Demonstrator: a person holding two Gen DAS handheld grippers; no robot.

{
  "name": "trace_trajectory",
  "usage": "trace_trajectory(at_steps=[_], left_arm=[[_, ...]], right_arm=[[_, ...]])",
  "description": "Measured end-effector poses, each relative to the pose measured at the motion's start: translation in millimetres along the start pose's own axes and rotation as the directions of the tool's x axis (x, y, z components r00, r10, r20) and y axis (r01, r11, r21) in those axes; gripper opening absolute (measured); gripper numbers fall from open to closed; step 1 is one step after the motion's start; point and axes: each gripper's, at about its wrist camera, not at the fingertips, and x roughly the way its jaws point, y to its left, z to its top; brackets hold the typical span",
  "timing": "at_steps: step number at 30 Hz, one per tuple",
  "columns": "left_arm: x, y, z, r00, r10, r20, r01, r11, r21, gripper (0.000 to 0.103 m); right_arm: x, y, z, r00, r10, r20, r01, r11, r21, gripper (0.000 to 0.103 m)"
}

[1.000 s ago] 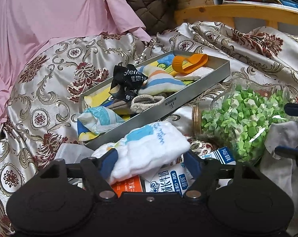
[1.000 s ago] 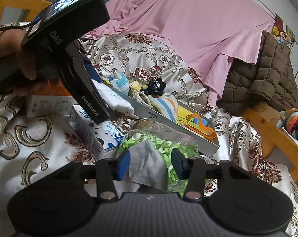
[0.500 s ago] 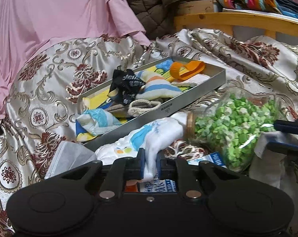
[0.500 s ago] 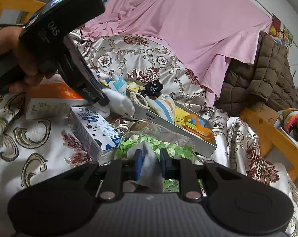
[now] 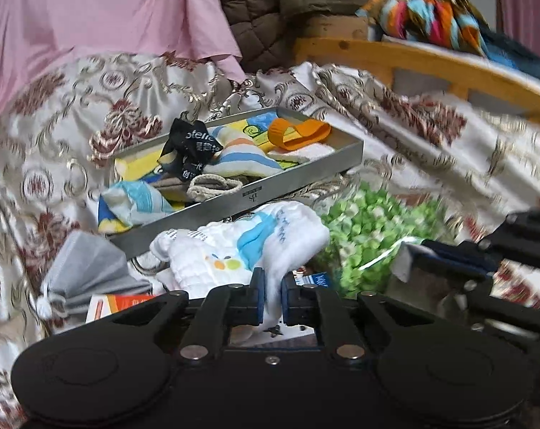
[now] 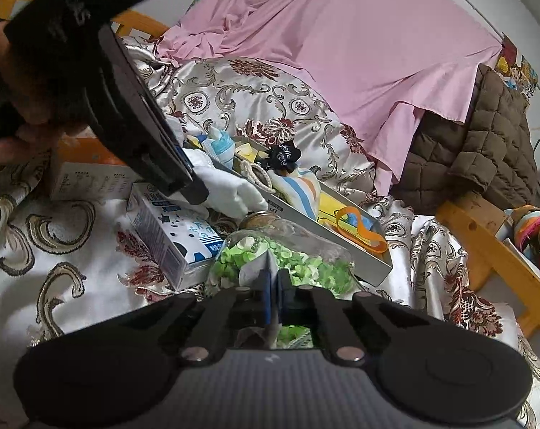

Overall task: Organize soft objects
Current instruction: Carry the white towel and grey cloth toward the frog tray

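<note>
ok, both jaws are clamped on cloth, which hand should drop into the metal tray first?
Left, probably. The left gripper holds the white cloth right beside the tray. The right gripper, pinching the grey cloth, has the glass jar between it and the tray.

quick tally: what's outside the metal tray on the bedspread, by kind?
Cloths: 2, the white muslin cloth in the left gripper and the grey cloth in the right gripper
Grey pouch: 1
Cartons: 2, milk carton, orange-and-white box
Jar of green paper stars: 1
Total: 6

Matt metal tray (image 5: 298, 178), glossy satin bedspread (image 5: 55, 136), prob
</note>
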Motion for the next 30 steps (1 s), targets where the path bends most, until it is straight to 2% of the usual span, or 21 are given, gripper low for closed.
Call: trace_trajectory(at_steps=[5, 12, 17, 24, 30], left_arm=[[-18.7, 8.2, 3.9, 0.999, -0.037, 0.011, 0.038, 0.994, -0.102, 0.009], [-34.8, 7.6, 6.2, 0.998, -0.062, 0.03, 0.066, 0.981, -0.183, 0.009], [-47.6, 6.2, 5.5, 0.998, -0.038, 0.046, 0.048, 0.97, -0.236, 0.009], [-74.9, 1.0, 10.6, 0.991, 0.006, 0.131, 0.028, 0.967, -0.254, 0.008], [-89.8, 10.4, 13.4, 0.986, 0.025, 0.163, 0.029, 0.948, -0.318, 0.008]], right_arm=[[-2.0, -5.9, 1.6, 1.0, -0.013, 0.01, 0.013, 0.999, 0.033, 0.003], [-6.1, -10.9, 3.1, 0.999, -0.038, 0.029, 0.037, 0.998, 0.048, 0.003], [-10.0, -14.7, 5.9, 0.997, -0.055, 0.046, 0.052, 0.997, 0.062, 0.003], [-18.3, -21.6, 12.1, 0.993, -0.085, 0.08, 0.078, 0.993, 0.087, 0.003], [-27.3, -26.4, 16.2, 0.987, -0.107, 0.117, 0.095, 0.99, 0.102, 0.003]])
